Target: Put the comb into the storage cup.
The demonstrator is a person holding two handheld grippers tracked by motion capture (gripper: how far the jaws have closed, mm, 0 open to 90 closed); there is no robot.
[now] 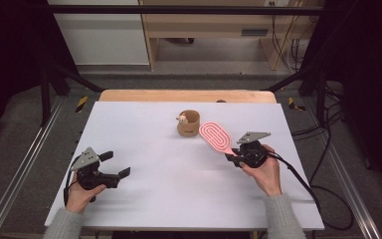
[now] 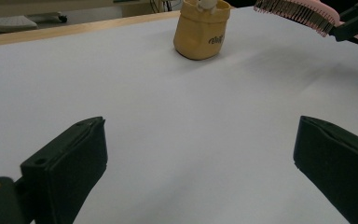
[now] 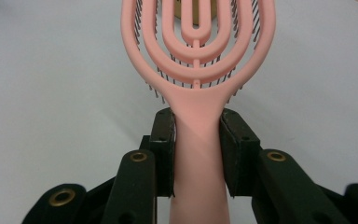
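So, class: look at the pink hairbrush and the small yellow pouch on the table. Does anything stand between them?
Nothing visible does. The right gripper holds the pink hairbrush by its handle, head toward the yellow pouch. Between them lies bare white table. The left gripper sits open, off to the side.

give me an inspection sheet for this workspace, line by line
surface: white table, bare apart from one pouch
job's things: pink hairbrush held by its handle, bristles down, off the table; tan pouch upright, something small inside
clutter: nothing seen
grippers: left gripper open, holding nothing; right gripper shut on the brush handle
cables: black cable trails from the right gripper off the table edge
surroundings: wooden shelving behind, metal rails either side
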